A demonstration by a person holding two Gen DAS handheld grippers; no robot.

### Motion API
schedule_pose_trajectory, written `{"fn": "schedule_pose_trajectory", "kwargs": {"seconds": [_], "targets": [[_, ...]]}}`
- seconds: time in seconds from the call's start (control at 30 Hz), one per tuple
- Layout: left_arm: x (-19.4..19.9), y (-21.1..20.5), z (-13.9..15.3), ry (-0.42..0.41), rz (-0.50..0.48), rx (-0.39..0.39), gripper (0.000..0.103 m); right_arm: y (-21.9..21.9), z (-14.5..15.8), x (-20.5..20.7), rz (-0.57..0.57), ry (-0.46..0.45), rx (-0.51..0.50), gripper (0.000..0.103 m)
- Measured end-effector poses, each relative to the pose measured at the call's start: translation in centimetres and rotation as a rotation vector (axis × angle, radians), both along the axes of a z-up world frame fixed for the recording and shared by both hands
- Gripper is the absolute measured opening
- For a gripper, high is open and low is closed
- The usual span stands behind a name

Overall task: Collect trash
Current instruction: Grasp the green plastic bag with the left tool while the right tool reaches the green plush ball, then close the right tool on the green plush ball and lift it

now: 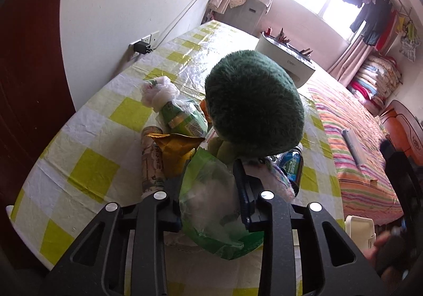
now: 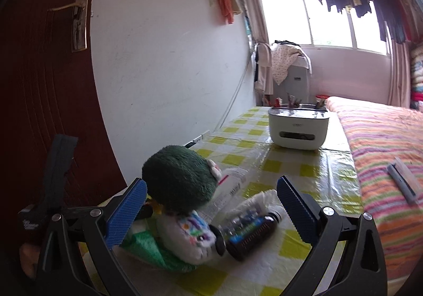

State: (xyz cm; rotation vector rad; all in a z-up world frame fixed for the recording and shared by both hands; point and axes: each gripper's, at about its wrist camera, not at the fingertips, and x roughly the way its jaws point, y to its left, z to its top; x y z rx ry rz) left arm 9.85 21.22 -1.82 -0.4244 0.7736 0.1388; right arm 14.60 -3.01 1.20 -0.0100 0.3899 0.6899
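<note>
Green crinkly plastic wrapper [image 1: 211, 200] is clamped in your left gripper [image 1: 211, 212]; right gripper [image 2: 211, 212] gapes empty. Beside the green plush toy [image 1: 253, 103], bottles and wrappers remain (plenty left).

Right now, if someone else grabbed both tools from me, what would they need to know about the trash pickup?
Left tool: shut on the green plastic bag at the table's near edge.
Right tool: open, empty, hovering over the pile.
On the checked table: green plush toy, dark bottle lying on its side, gold snack wrapper, wrapped green bottle, a printed can.
White bin stands at the far end.
Done: the bag is gripped, nothing more that shows.
Left: bottle, wrapper and can still to collect.
</note>
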Motion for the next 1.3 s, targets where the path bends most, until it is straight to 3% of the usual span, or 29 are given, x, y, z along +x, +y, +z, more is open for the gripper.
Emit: {"fn": "schedule_pose_trajectory", "kwargs": {"seconds": [0.17,0.53,0.8,1.0,1.1,1.3], "targets": [[-1.0,0.5,0.5,-0.035,-0.015,0.03,0.028,3.5,-0.1,3.2,0.076,0.058,-0.021,0.096],[-3.6,4.1,1.1,-0.078,-0.006,-0.017,0.028,10.5,-3.1,5.7,0.222,0.216,-0.128,0.096],[-5.5,6.0,1.3,-0.101,0.005,-0.048,0.029,11.4,-5.6,6.7,0.251,0.383,-0.083,0.096],[-6.7,6.6,2.3,-0.167,0.016,-0.047,0.028,12.3,-6.9,6.9,0.304,0.484,-0.087,0.093],[-7.1,6.6,2.5,-0.19,0.013,-0.049,0.028,12.2,-6.7,6.3,0.295,0.458,-0.096,0.08],[-8.0,6.4,2.9,-0.232,0.001,-0.042,0.028,8.9,-5.0,4.7,0.193,0.386,-0.016,0.077]]}}
